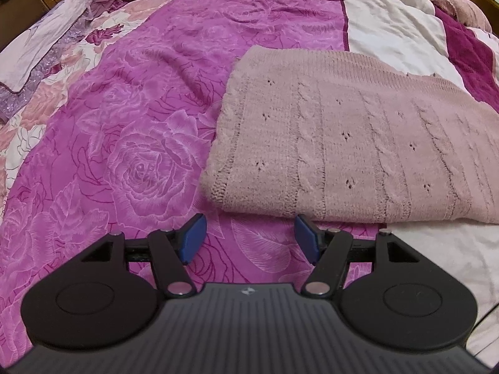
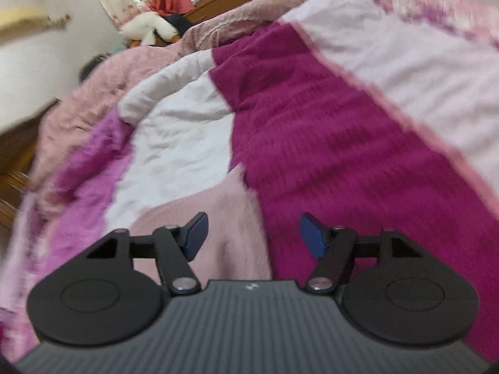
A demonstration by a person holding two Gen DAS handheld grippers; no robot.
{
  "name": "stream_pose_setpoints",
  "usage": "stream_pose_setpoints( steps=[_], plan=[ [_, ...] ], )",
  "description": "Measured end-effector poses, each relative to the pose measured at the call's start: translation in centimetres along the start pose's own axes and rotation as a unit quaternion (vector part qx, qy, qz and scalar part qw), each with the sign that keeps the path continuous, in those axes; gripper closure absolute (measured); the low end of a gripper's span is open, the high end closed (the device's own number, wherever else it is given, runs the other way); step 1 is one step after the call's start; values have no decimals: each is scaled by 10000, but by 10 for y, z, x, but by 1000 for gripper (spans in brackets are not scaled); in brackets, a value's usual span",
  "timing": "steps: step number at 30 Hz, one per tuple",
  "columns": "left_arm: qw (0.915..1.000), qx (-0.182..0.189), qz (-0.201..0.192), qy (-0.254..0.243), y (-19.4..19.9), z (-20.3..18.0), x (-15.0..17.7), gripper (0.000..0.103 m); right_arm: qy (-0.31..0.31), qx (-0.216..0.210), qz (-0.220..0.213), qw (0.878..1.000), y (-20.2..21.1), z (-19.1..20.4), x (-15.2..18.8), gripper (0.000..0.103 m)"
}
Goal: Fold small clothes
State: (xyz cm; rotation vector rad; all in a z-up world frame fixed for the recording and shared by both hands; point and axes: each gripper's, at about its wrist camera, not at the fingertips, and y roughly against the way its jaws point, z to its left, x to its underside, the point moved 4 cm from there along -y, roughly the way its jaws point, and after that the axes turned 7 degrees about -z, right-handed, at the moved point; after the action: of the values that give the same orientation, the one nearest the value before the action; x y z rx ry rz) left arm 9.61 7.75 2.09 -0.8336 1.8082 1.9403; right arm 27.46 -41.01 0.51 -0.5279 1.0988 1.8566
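Note:
A pale pink cable-knit sweater (image 1: 352, 143) lies folded into a flat rectangle on the bed, its near fold edge just ahead of my left gripper (image 1: 251, 238). The left gripper is open and empty, its blue pads (image 1: 193, 237) apart, hovering over the quilt short of the sweater. In the blurred right wrist view a corner of the pink sweater (image 2: 224, 218) lies under and ahead of my right gripper (image 2: 253, 235), which is open and empty above it.
The bed is covered by a magenta rose-print quilt (image 1: 131, 143) with white (image 2: 177, 143) and dark magenta panels (image 2: 327, 143). A bunched pink blanket (image 2: 124, 71) lies beyond. A white soft toy (image 2: 149, 28) and a window are at the far side. Wooden furniture (image 1: 25, 3) stands at the left.

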Motion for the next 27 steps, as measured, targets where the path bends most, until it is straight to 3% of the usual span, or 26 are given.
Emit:
stream_pose_setpoints(
  steps=[2, 4, 9, 10, 11, 13, 14, 20, 27],
  plan=[
    [10000, 1, -34, 12, 2, 0, -1, 33, -195, -313, 289, 9989, 7, -7, 8, 35],
    [10000, -5, -60, 12, 4, 0, -1, 33, -228, -348, 503, 9979, 12, -11, 17, 35],
    [10000, -1, -14, 35, 3, -2, 2, 33, -327, -746, 792, 9935, 9, -6, 41, 37],
    [10000, 6, 2, 27, 2, -3, 3, 33, -218, -775, 756, 9939, 7, -1, 45, 42],
    [10000, 16, 8, 17, 2, -4, 3, 33, -86, -815, 722, 9940, 5, 6, 48, 56],
    [10000, 43, 9, -29, 4, -7, 4, 33, -97, -791, 644, 9947, -1, 12, 53, 73],
    [10000, 57, 0, -68, 5, -8, 4, 33, -256, -782, 563, 9950, -3, 12, 56, 76],
    [9998, 64, -104, -147, 14, -5, 2, 33, -530, -591, 31, 9968, 7, 23, 54, 79],
    [9993, -58, -213, -302, 24, 14, -12, 33, -581, -761, -244, 9951, 22, 67, 31, 80]
  ],
)
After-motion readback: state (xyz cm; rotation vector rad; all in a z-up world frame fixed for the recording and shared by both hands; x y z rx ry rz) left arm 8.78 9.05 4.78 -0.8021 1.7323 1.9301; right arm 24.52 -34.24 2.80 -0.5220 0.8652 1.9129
